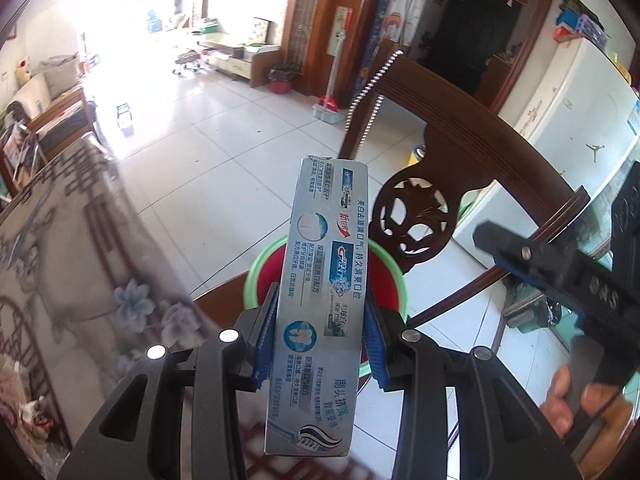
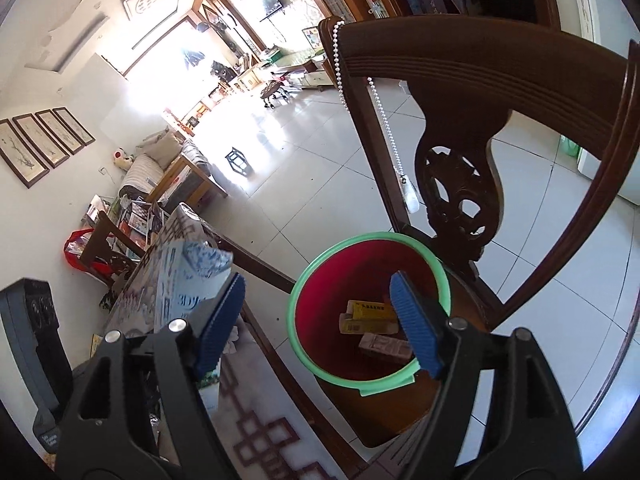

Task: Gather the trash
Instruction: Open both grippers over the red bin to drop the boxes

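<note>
My left gripper point(image 1: 322, 312) is shut on a long silver toothpaste box point(image 1: 320, 280), held above the red bin with the green rim point(image 1: 252, 276) on a chair seat. In the right wrist view the same bin point(image 2: 304, 280) holds a yellow box point(image 2: 370, 311) and a pale carton point(image 2: 384, 346). My right gripper point(image 2: 320, 312) is open and empty just above the bin's mouth. The toothpaste box shows at the left of that view point(image 2: 188, 280), and the right gripper shows at the right of the left wrist view point(image 1: 520, 256).
A dark carved wooden chair back point(image 1: 420, 216) rises behind the bin, with a bead string point(image 2: 340, 64) hanging on it. A table with a patterned cloth point(image 1: 60, 240) lies to the left. A white fridge point(image 1: 572, 92) stands at the right. The floor is tiled.
</note>
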A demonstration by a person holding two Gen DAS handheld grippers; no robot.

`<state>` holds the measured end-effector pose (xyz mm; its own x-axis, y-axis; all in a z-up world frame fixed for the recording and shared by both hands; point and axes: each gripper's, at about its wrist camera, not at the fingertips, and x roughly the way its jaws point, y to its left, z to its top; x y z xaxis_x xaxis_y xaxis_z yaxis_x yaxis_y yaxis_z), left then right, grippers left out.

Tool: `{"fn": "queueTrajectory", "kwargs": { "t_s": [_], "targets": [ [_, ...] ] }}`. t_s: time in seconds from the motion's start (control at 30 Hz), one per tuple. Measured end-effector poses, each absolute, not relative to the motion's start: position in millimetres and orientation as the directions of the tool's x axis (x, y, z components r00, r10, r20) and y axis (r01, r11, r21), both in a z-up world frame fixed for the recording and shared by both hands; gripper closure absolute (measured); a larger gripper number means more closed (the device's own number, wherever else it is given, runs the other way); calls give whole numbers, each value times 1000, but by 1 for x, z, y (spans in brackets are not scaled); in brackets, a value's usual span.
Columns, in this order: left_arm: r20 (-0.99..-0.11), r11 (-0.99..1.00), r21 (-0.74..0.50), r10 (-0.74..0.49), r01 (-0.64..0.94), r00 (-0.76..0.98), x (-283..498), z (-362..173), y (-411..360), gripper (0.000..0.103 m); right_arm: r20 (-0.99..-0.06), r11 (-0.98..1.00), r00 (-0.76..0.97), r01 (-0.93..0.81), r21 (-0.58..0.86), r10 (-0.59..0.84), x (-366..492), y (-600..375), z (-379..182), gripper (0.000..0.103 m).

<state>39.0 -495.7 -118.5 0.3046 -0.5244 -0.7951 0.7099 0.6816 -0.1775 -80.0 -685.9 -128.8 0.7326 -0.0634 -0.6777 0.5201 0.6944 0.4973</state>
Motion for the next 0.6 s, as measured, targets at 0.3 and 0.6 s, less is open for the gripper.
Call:
{"fn": "queueTrajectory", "kwargs": {
  "t_s": [0.3, 0.6],
  "targets": [
    [-796, 670, -176, -528, 721, 296, 49, -125, -531, 39, -686, 676, 723, 549, 491, -89, -106, -690, -127, 29],
    [-767, 699, -163, -534, 696, 357, 43, -97, -481, 39, -670, 721, 742, 486, 494, -41, -88, -663, -119, 29]
  ]
}}
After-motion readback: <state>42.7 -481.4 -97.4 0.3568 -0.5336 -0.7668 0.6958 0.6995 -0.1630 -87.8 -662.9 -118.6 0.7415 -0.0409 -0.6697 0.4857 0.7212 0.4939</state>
